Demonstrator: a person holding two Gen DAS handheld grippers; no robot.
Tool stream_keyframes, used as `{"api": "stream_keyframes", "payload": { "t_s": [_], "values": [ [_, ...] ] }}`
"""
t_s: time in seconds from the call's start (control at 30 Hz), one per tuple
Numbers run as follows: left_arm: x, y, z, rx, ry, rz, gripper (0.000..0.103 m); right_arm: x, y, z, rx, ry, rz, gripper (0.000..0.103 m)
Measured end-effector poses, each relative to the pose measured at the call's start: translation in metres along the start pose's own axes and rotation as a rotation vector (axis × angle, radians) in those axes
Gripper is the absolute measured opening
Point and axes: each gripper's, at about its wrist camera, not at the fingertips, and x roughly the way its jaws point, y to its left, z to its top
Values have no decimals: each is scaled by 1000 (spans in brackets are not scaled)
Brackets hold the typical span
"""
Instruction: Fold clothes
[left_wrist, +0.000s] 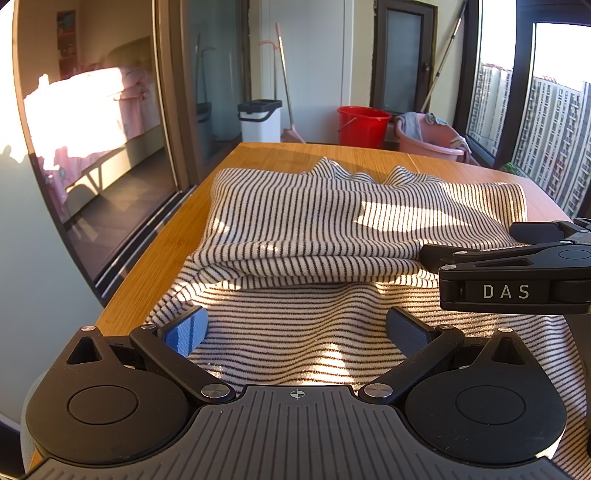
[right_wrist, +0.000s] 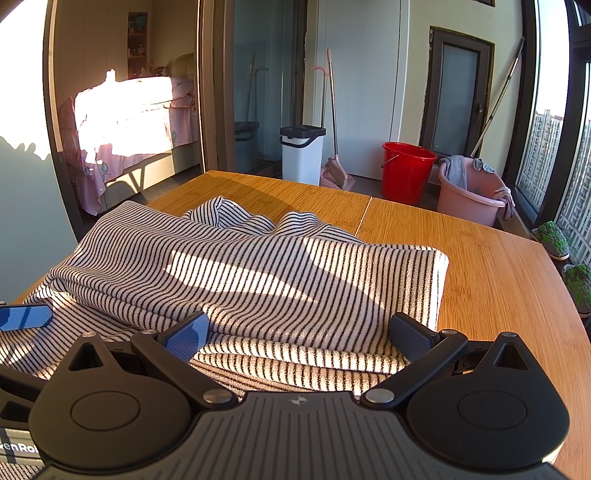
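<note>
Striped garment under both wide-open grippers; only right view shows slippers.

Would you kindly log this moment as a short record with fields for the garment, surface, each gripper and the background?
garment: striped top, partly folded, upper layer lying over lower layer
surface: wooden table
left gripper: open, over the near striped cloth
right gripper: open, at the folded edge
background: red bucket, pink basin, white bin
</note>
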Motion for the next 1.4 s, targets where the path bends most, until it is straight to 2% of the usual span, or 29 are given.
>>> {"api": "stream_keyframes", "payload": {
  "t_s": [1.4],
  "values": [
    [1,-1,2,-3,0,4,103,0,3,-1,0,1,-4,103]
  ]
}}
